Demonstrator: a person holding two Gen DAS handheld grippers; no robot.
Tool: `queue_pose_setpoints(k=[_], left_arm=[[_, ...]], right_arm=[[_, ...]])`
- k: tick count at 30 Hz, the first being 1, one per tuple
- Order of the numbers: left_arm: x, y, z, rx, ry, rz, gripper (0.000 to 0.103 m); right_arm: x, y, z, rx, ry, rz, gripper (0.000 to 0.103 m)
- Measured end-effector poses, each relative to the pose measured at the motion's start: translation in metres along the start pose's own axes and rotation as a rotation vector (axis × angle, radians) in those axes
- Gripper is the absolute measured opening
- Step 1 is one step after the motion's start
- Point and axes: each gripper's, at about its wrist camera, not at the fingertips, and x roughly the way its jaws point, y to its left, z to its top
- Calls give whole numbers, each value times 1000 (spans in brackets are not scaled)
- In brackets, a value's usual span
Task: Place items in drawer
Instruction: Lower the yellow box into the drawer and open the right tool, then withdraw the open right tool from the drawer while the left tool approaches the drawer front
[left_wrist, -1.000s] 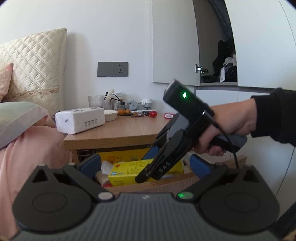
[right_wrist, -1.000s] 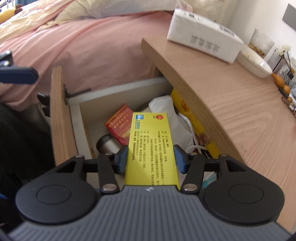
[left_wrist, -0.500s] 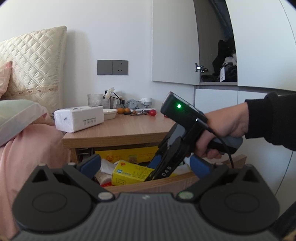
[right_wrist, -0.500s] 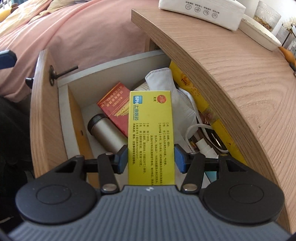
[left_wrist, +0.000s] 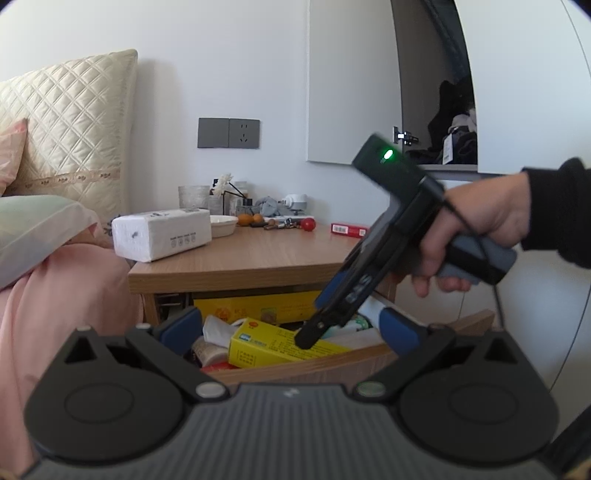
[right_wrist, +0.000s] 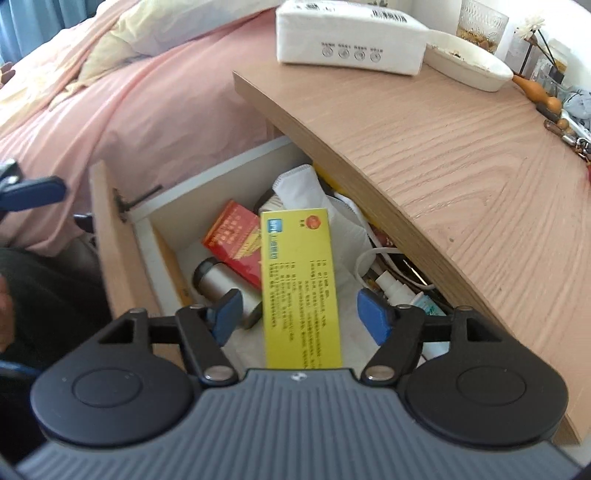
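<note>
A yellow medicine box (right_wrist: 301, 284) lies in the open wooden drawer (right_wrist: 118, 258) of the bedside table, on top of a white mask and other clutter. My right gripper (right_wrist: 301, 314) hangs just above the box with its blue pads spread wide, touching nothing. In the left wrist view the right gripper (left_wrist: 314, 332) points down into the drawer over the yellow box (left_wrist: 273, 345). My left gripper (left_wrist: 291, 328) is open and empty, facing the drawer front (left_wrist: 314, 365).
The drawer also holds a red box (right_wrist: 232, 240), a metal cylinder (right_wrist: 218, 280), a white mask (right_wrist: 314, 199) and cables. On the table top (right_wrist: 461, 155) sit a tissue box (right_wrist: 351, 40), a white dish (right_wrist: 469, 66), a small red box (left_wrist: 349, 229) and trinkets. A pink bed (right_wrist: 110, 96) lies left.
My right gripper opened and let go of the yellow box, which now lies in the drawer. The gripper has drawn back and up a little. The left gripper has barely moved.
</note>
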Motion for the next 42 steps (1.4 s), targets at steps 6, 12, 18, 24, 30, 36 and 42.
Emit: queue_pose_setpoints(k=[6,12,18,24,30,36,42], left_arm=[[0,2,0,-3,3,14,103],[-1,4,0,-10,4,23,103],[-4,2,-3,-4,9,33,103],[-7,6,-4,-8,7,47,103],[-6,5,-6,-7,15,48,103],[-7,-1,-11,8,22,42,103],[-12,-3,-17,-4,16,52,103]], right_arm=[[-29,13,-4,7,-67,-73,86],[-63,26,-22,111,-232,-198,86],[-94,36,-54,237,-372,-291,86],[-109,61,-88,305,-473,-385,86],[-114,80,-118,361,-564,-400,86],[-110,94,-142,404,-685,-416,86],[-97,101,-159,452,-782,-392,86]])
